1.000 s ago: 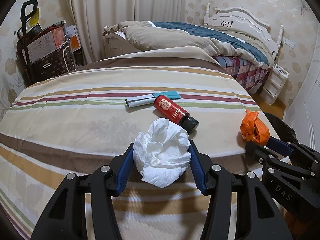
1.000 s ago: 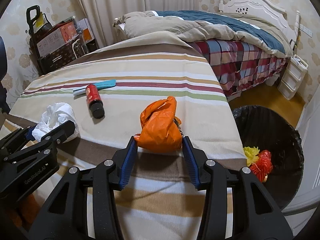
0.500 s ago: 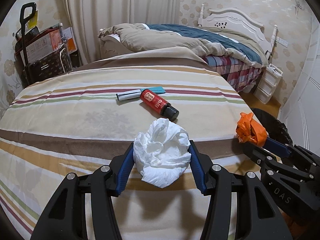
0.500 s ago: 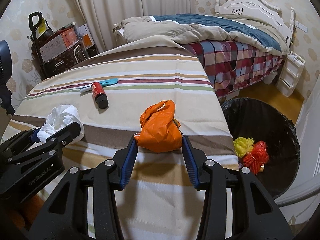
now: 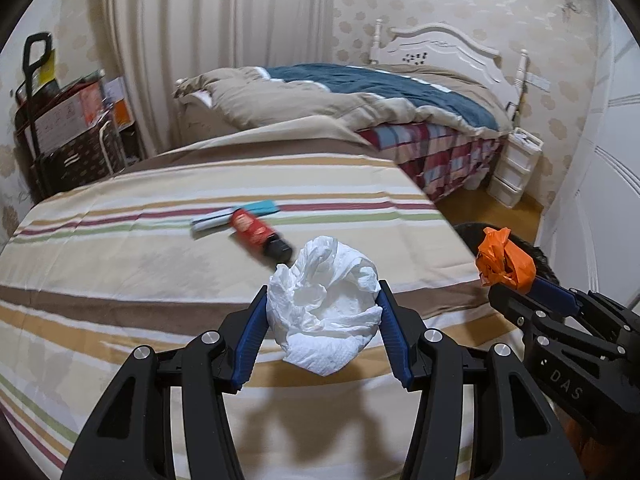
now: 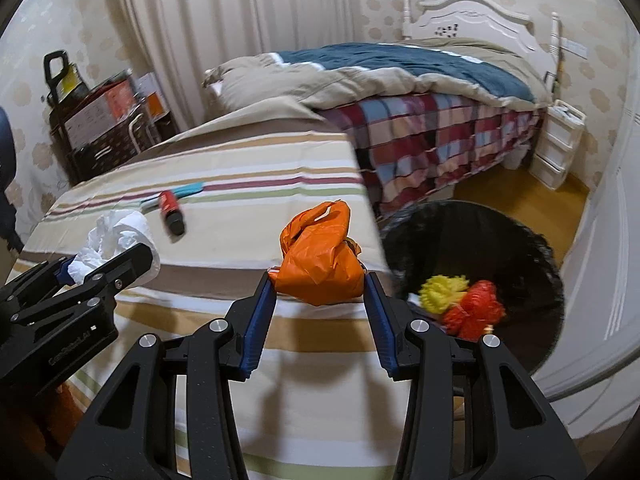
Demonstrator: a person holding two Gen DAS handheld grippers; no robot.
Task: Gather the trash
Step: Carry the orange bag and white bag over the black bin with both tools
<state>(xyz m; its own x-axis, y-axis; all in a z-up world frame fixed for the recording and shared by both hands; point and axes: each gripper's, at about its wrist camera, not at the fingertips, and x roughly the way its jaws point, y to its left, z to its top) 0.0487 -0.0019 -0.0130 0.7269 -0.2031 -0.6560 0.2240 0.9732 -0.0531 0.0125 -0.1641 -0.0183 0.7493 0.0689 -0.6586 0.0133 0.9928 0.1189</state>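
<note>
The black trash bin sits mostly hidden behind the orange bag.

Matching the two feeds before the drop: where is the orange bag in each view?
Left wrist view: orange bag at the right edge, in the right hand-held gripper.
Right wrist view: centre, between that gripper's blue pads.
Shared landmark: the red bottle on the striped cover.

Open air lies over the trash bin; the striped bed flanks its left.
</note>
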